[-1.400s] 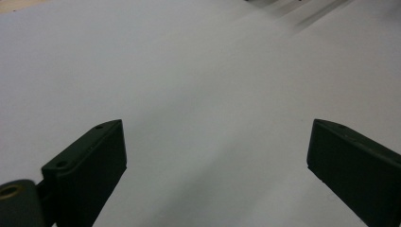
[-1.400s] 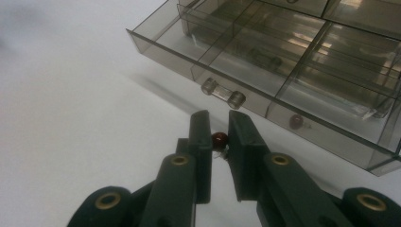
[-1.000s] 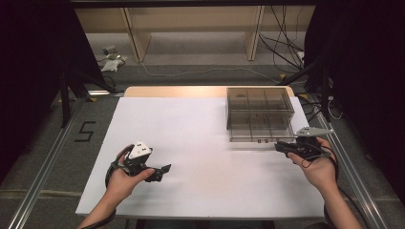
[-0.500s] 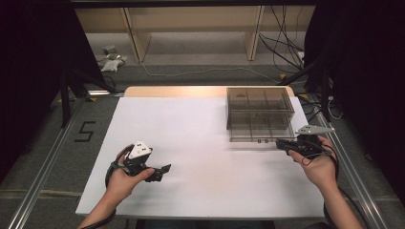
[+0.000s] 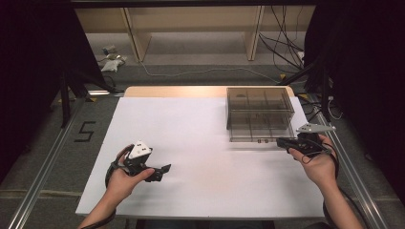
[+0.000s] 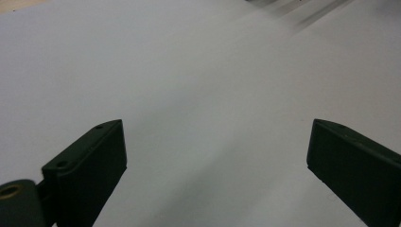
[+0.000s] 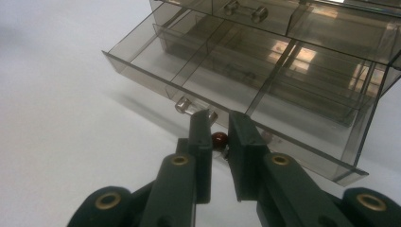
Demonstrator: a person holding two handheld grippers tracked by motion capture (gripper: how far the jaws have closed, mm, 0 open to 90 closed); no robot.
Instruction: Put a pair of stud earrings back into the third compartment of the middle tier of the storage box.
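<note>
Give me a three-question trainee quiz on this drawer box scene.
1. True or false: the left tool has its jaws wide apart over the white table.
2. Which drawer of the smoky clear plastic drawer box is pulled out? A: the top one. B: the one beneath it.
3. What small round thing shows through the gap between the right tool's jaws?
Key: 1 true; 2 B; 3 a red-brown bead.
</note>
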